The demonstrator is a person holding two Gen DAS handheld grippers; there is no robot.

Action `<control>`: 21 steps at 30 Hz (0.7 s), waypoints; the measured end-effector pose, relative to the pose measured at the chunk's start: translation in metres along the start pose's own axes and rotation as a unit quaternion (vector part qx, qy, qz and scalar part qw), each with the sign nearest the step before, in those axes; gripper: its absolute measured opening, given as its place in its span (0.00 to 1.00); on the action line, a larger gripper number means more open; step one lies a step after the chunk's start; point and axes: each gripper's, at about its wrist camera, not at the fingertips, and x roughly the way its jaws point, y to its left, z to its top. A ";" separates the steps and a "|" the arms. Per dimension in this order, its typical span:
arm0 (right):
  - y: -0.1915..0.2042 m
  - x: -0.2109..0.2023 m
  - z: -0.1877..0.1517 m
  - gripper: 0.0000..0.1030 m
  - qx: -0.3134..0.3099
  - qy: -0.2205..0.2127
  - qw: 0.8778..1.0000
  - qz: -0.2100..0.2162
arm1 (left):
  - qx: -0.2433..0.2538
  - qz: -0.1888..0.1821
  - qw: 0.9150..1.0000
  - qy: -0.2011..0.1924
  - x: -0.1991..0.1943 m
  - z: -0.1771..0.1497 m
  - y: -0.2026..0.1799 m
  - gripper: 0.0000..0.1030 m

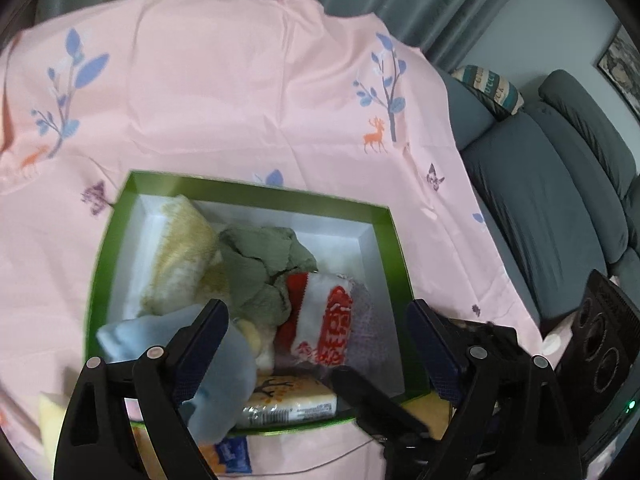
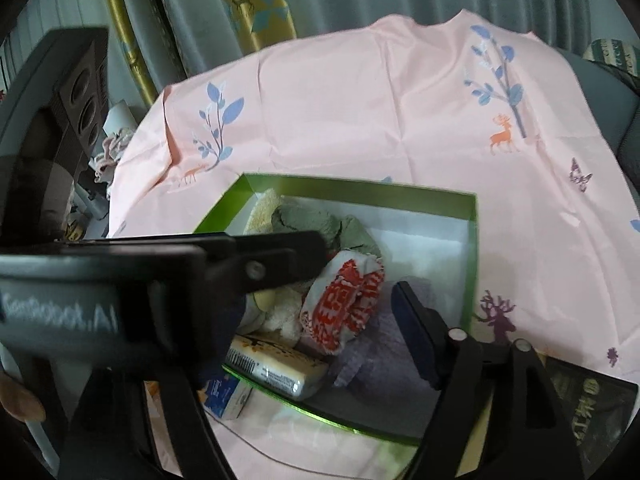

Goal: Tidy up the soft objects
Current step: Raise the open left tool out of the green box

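Both wrist cameras look steeply down from close above the near edge of the green box [image 1: 256,194], facing the far curtains. The left view sits left of the right claw [image 1: 376,396]; the right view sees the left claw's finger crossing. Both share the box and pink tablecloth [image 2: 360,92].

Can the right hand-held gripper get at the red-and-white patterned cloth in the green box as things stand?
Probably yes. The right hand-held gripper is open just above the red-and-white cloth, which lies on top in the green box; only the left hand-held gripper crowds its left side.
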 end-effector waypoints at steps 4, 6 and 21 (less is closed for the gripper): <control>-0.001 -0.024 -0.002 0.80 -0.009 -0.020 1.000 -0.015 | 0.009 0.014 0.999 -0.038 -0.026 -0.006 -0.008 0.89; 0.000 -0.034 -0.004 0.80 -0.012 -0.029 0.999 -0.019 | 0.015 0.018 0.998 -0.053 -0.037 -0.010 -0.012 0.98; 0.024 -0.099 -0.031 0.86 -0.055 -0.075 0.995 -0.035 | 0.022 0.018 0.995 -0.098 -0.089 -0.051 -0.021 0.98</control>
